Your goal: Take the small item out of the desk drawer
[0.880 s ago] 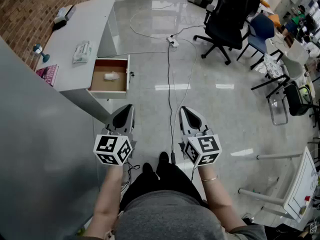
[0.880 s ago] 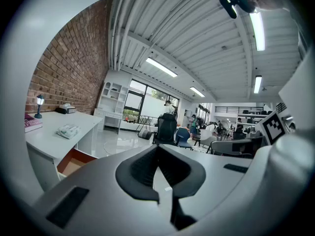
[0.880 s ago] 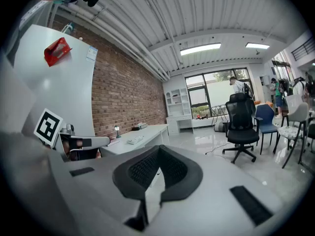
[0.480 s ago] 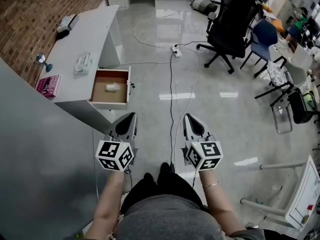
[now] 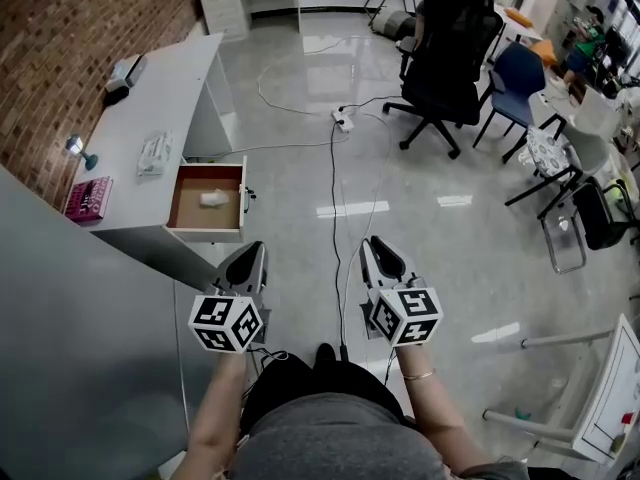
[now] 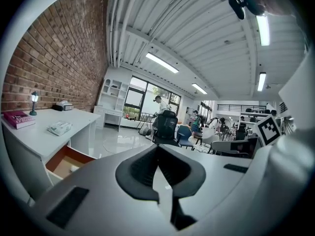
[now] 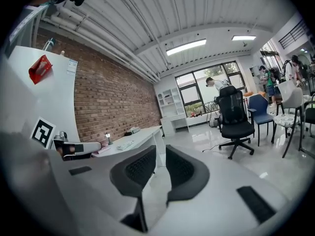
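Observation:
The white desk stands at the left, and its drawer is pulled open. A small white item lies inside on the brown drawer floor; the left gripper view also shows this item. My left gripper hovers over the floor just short of the drawer's front. Its pads meet at the tips and nothing is between them. My right gripper is level with it, further right and clear of the desk. Its jaws stand a narrow gap apart with nothing between them.
On the desk top lie a pink book, a white packet, a small lamp and a grey device. A cable and power strip cross the shiny floor. A black office chair stands behind. A grey panel fills the near left.
Both grippers sit lower in the head view. The desk and open drawer have slid down and left in the picture as the camera shifted. Neither gripper's jaws have changed.

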The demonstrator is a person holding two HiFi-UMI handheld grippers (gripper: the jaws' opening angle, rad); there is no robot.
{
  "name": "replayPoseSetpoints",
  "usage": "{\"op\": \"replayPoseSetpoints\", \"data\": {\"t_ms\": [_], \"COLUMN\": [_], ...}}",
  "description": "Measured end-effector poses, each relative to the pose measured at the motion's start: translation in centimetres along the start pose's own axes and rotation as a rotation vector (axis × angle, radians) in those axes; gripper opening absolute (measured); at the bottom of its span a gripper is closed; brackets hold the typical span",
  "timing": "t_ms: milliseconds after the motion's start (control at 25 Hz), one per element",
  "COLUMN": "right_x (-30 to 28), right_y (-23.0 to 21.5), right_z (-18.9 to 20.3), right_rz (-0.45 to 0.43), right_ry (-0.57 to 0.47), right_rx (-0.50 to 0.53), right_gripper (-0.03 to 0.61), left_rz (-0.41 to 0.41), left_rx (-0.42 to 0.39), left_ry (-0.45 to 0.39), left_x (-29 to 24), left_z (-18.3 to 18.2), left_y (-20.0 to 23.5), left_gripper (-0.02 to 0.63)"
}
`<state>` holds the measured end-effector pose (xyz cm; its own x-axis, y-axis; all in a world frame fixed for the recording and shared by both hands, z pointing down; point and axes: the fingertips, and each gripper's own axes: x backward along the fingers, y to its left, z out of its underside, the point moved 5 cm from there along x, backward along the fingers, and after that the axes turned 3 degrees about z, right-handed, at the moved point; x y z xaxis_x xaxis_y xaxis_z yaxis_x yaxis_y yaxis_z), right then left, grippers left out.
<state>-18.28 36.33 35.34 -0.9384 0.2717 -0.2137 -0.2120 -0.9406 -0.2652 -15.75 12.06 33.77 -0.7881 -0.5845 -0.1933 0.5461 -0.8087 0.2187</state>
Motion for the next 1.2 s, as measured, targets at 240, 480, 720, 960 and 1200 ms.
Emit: {"op": "replayPoseSetpoints", "data": {"t_ms": [240, 480, 720, 960, 1200], "right_x": [-1.0, -2.5, -5.5, -10.9, -17.9], "right_y": [-1.5, -1.5, -1.2, -1.2, -0.9], "right_z": [0.7, 1.7, 0.9, -0.8, -2.8], "right_rz": [-0.019, -0.037, -0.034, -0.021, 0.006], "right_ry": [0.012, 0.05, 0.044, 0.031, 0.029], "right_rx": [0.006, -0.048, -0.058, -0.046, -0.037], "right_gripper": [0.072, 0.098, 0.11, 0.112, 0.111], "left_rz": [-0.023, -0.038, -0.045, -0.026, -0.011], "left_rx": [-0.025, -0.015, -0.009, -0.003, 0.005], "left_ry": [-0.004, 0.033, 0.036, 0.031, 0.037], "left_x": [-1.3, -1.9, -4.1, -8.3, -12.6], "left_z": [0.2, 0.8, 0.4, -0.9, -2.6], "left_y": [-0.5, 0.4, 3.3, 7.8, 13.1], "left_gripper": [0.021, 0.021, 0.021, 0.021, 0.021]}}
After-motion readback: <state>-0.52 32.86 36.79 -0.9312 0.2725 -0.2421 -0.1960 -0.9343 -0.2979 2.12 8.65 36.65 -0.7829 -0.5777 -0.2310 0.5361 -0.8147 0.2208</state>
